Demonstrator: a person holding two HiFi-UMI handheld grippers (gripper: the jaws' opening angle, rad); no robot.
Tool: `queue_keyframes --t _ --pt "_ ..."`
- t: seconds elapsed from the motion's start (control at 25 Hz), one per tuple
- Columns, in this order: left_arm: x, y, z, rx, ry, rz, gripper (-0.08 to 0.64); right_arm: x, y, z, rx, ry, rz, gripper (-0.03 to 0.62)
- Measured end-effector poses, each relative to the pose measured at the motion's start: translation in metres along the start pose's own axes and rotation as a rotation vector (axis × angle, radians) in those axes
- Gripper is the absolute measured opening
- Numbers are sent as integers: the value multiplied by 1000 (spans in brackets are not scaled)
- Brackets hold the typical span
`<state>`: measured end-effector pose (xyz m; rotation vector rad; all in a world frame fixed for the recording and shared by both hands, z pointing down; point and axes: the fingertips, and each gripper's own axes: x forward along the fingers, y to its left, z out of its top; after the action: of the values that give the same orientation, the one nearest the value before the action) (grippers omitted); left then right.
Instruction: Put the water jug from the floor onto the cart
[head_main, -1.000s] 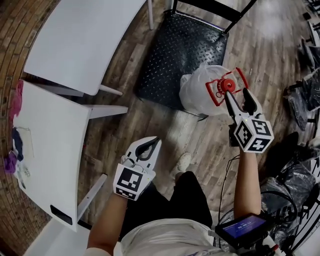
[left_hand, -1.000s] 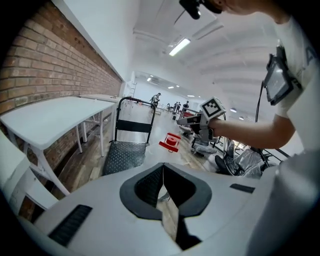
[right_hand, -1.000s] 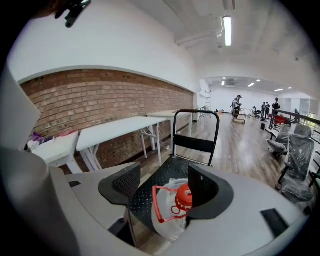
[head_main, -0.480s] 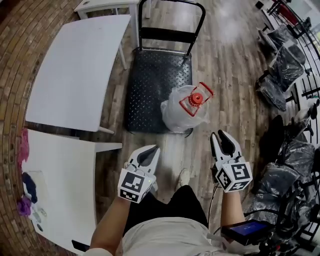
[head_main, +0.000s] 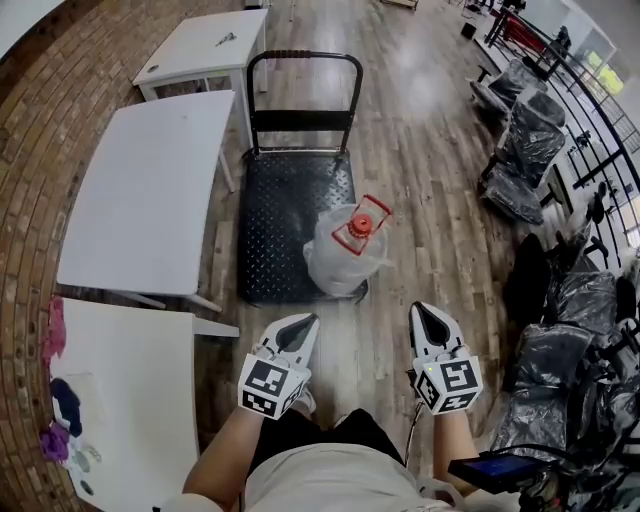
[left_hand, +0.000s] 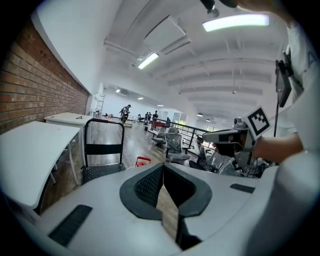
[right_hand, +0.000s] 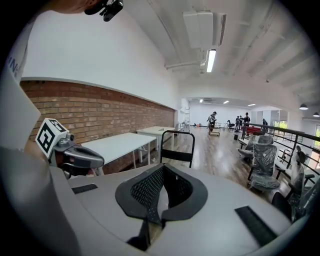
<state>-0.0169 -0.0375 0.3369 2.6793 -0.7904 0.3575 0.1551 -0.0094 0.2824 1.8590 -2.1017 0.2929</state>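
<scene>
The water jug (head_main: 340, 262) is clear and red-capped, the cart (head_main: 275, 220) black and diamond-patterned.

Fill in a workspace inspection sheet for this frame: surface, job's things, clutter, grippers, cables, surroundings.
Surface: wooden floor; cart stands on it, black deck mostly bare.
Job's things: water jug, red cap, upright on the cart's near right corner.
Clutter: small coloured things on the near table; too small to tell.
Grippers: left gripper shut, empty; right gripper shut, empty; both apart from the jug.
Cables: thin cable below the right gripper.
Surroundings: brick wall, white tables, wrapped chairs, railing.
</scene>
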Motion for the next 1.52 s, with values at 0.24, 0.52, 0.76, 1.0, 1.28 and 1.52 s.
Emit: queue_keyframes --t 0.24,0.52,0.76,1.0,1.28,1.52 --pt "-21 -40 -5 13 1 37 2 -56 -1 -14 28 -32 10 5" --pt "-64 -96 12 70 -33 92 2 -143 -8 -12 26 -105 16 5" --pt "-102 -142 21 114 -60 103 2 -200 2 -12 28 -154 22 5" --pt "-133 -157 22 137 -72 89 2 -219 27 -9 15 -156 24 5" --pt "-164 -127 35 149 -107 103 2 -212 62 10 18 -168 10 3" --pt "-188 -82 40 113 -144 115 2 -181 107 28 -16 -155 38 3"
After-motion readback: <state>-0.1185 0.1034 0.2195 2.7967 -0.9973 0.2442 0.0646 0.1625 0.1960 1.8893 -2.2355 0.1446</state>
